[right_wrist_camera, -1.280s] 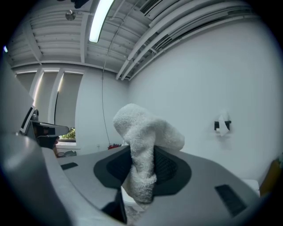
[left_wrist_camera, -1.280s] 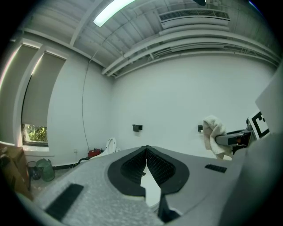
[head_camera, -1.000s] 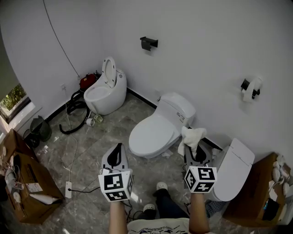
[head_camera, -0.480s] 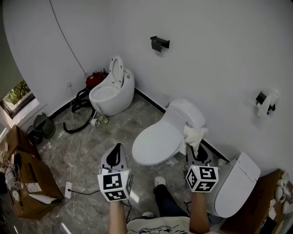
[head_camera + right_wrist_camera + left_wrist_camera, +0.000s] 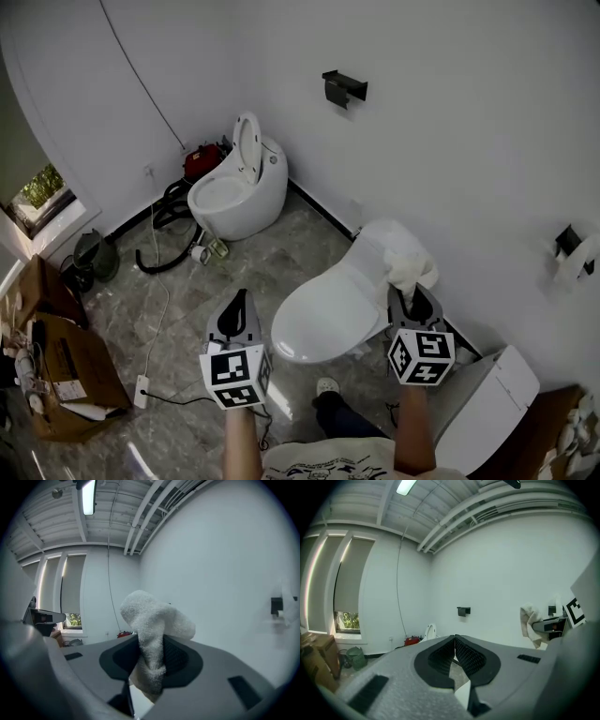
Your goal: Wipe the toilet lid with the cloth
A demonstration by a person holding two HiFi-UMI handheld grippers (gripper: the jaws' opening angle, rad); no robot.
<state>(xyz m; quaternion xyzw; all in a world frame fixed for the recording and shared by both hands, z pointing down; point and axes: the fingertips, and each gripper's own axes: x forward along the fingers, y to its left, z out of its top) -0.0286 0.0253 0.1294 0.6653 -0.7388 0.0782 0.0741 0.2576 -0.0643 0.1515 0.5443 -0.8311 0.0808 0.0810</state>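
Observation:
A white toilet with its lid [image 5: 333,305] closed stands in the middle of the head view. Over the lid's back end, by the tank, my right gripper [image 5: 411,291] is shut on a white terry cloth [image 5: 411,264], which bunches up above the jaws. In the right gripper view the cloth [image 5: 152,625] fills the space between the pads and hides the toilet. To the left of the toilet my left gripper [image 5: 241,298] hangs over the floor, shut and holding nothing. Its view shows the pads [image 5: 461,653] pressed together and the cloth [image 5: 529,620] off to the right.
An oval toilet [image 5: 236,192] with its seat raised stands by the far wall, with a black hose [image 5: 164,253] and a red device [image 5: 206,159] beside it. A third toilet [image 5: 487,408] is at the lower right. Cardboard boxes [image 5: 56,370] and a cable [image 5: 155,309] are on the left.
The head view has shifted, so the middle toilet now sits lower and closer. My right gripper with the cloth has moved up to the lid's back end. The left gripper has held its place.

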